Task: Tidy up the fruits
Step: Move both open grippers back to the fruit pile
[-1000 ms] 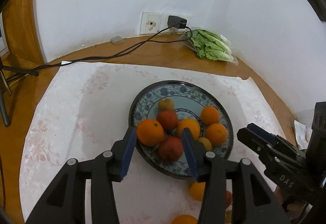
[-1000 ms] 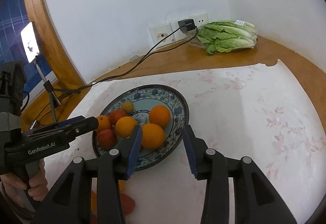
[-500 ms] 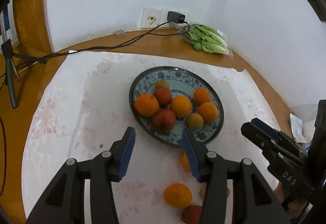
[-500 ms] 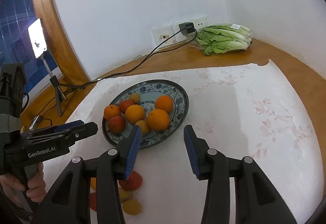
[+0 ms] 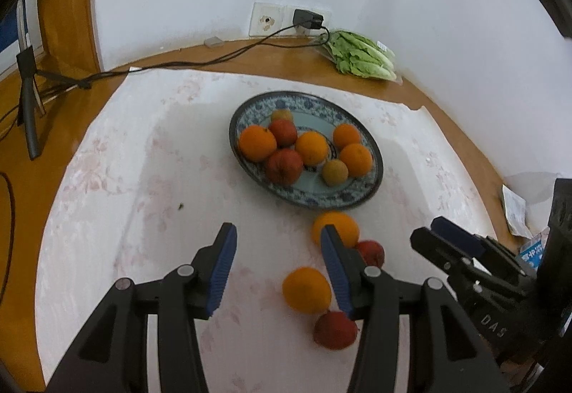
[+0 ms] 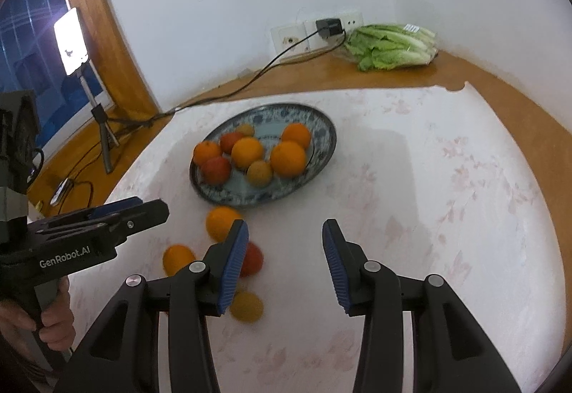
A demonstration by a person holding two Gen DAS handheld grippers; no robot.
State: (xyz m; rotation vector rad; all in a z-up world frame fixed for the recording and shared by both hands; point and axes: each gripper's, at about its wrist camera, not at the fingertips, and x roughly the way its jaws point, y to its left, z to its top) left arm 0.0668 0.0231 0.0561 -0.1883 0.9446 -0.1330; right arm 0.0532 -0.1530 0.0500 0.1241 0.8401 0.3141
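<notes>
You are holding the left tongs above the white flowered cloth that is covering the wooden bench. Their blue pads are standing spread, and nothing is sitting between them. You are keeping the right tongs spread in the same way, also with nothing in the gap, over a bare part of the cloth.

The blue patterned plate is lying in the middle of the cloth, beyond both tongs. It is carrying four oranges, two red fruits and two small yellowish fruits, all packed close together.

Some fruits are still lying loose on the cloth on the near side of the plate. One orange is resting just beside the plate's rim. Another orange is lying nearer to you, with a red fruit touching it. A second red fruit is showing partly behind the finger of the left tongs. In the right wrist view a small yellow fruit is lying beside the left finger of the right tongs.
</notes>
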